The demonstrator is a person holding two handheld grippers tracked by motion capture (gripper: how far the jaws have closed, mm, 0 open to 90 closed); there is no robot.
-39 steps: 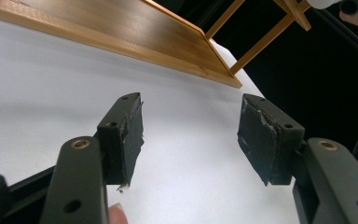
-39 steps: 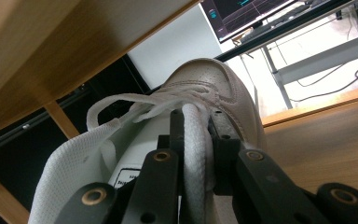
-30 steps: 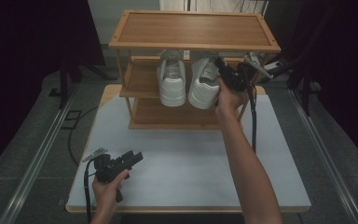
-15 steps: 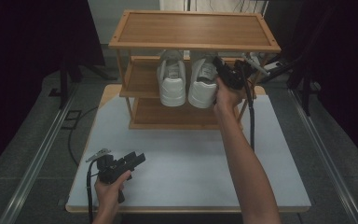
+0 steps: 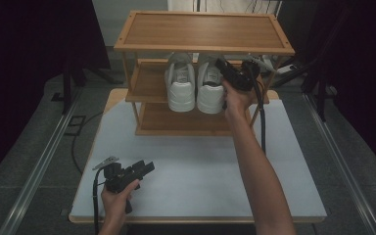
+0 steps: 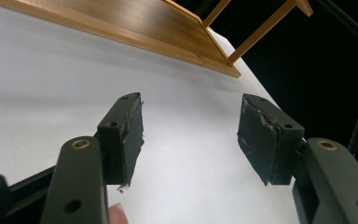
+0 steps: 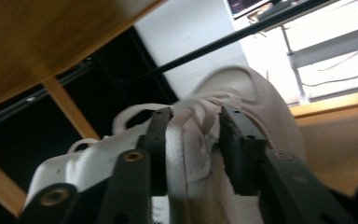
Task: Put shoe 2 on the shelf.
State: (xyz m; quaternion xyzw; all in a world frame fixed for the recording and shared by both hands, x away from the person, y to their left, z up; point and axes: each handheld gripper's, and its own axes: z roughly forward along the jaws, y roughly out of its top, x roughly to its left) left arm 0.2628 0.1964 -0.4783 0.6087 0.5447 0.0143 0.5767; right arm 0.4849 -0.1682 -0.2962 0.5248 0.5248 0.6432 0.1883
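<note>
Right gripper (image 7: pixel 189 140), black and two-jawed, reaches in at the middle tier of the three-tier bamboo shoe rack (image 5: pixel 203 29); its jaws have just been opening, and in the right gripper view they stand at a middling width astride the tongue and collar of the right-hand white leather sneaker (image 7: pixel 242 98), the left pad lying against the fabric, the right pad just beside it with a sliver of gap, so the grip reads as loosened rather than pressed; whether the left pad bears any load cannot be told. In the high view the same right gripper (image 5: pixel 223 71) sits at the heel end of that sneaker (image 5: pixel 209 88), the person's right hand (image 5: pixel 237 95) behind it and the forearm running back toward the near edge of the table.

The sneaker rests on the rack's middle shelf, heel toward the person, just beside its pair, the left-hand white sneaker (image 5: pixel 181 85); both stand upright under the rack's top board.

Left gripper (image 6: pixel 191 140), well in front of the rack, hovers low over the white tabletop (image 5: pixel 196 166); jaws wide apart, nothing between the worn pads; in the high view it (image 5: pixel 147 169) lies level in the left hand (image 5: pixel 115 198), pointing toward the rack's bottom shelf (image 6: pixel 168 32).
</note>
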